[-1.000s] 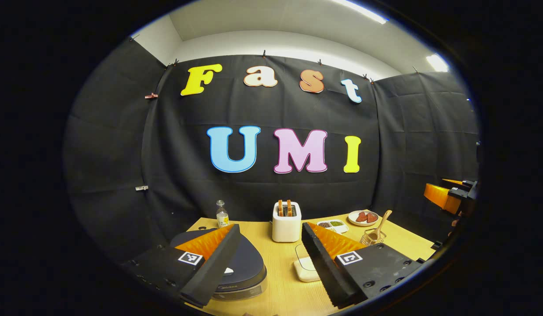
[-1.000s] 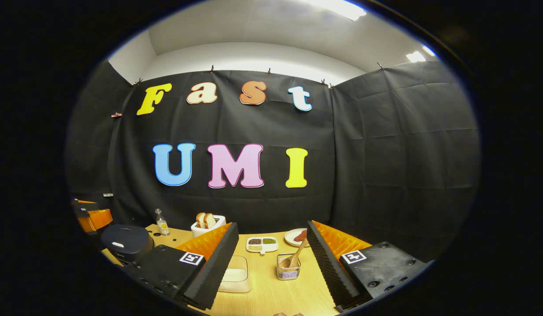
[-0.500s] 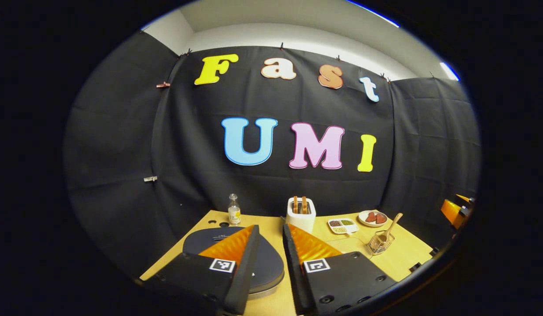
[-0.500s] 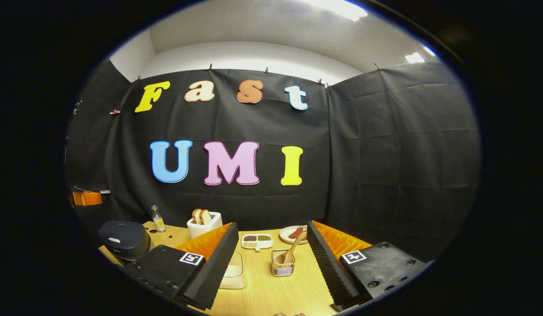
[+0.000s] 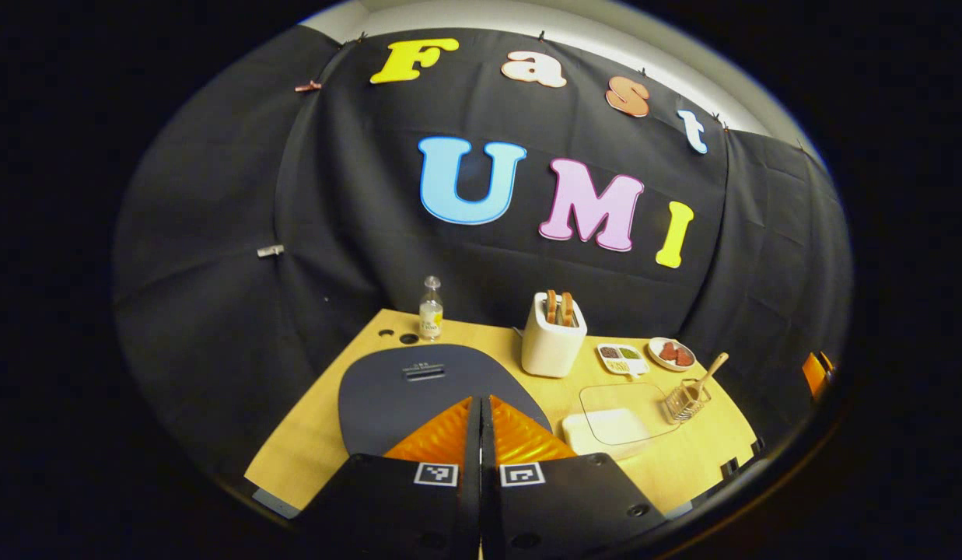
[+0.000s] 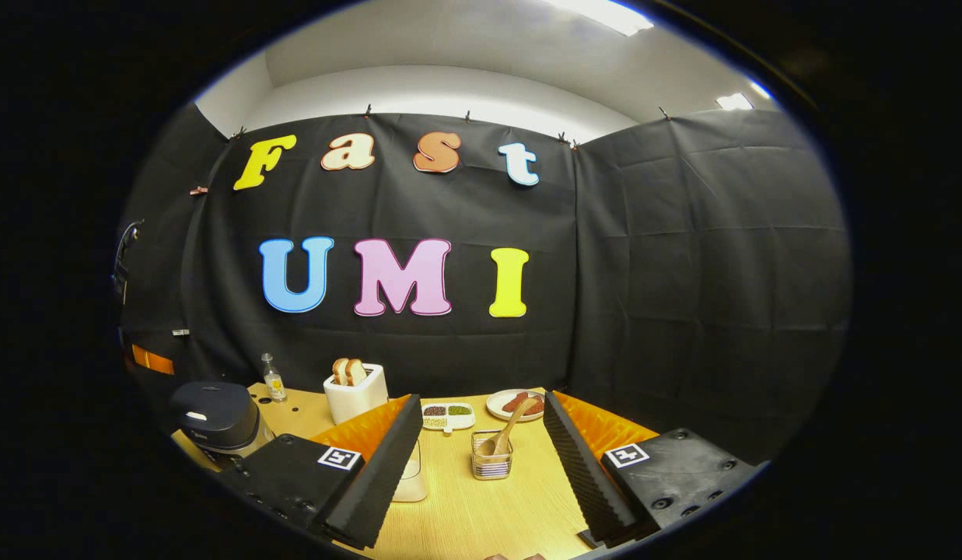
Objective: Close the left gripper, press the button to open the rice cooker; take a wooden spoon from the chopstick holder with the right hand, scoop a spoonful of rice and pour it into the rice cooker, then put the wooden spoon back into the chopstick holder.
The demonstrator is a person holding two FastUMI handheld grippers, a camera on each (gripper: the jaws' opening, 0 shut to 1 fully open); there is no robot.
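The cooker (image 5: 434, 385) sits lid down directly beyond your left tongs (image 5: 481, 408), whose fingers are pressed together, empty. The spoon (image 6: 505, 432) stands in its holder (image 6: 491, 455) just ahead between your right tongs' (image 6: 481, 459) spread, empty fingers.

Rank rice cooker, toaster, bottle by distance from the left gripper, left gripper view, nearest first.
1. Rice cooker: right under the shut fingertips of the left gripper.
2. Toaster: farther back, to the right.
3. Bottle: at the table's back edge, slightly left.
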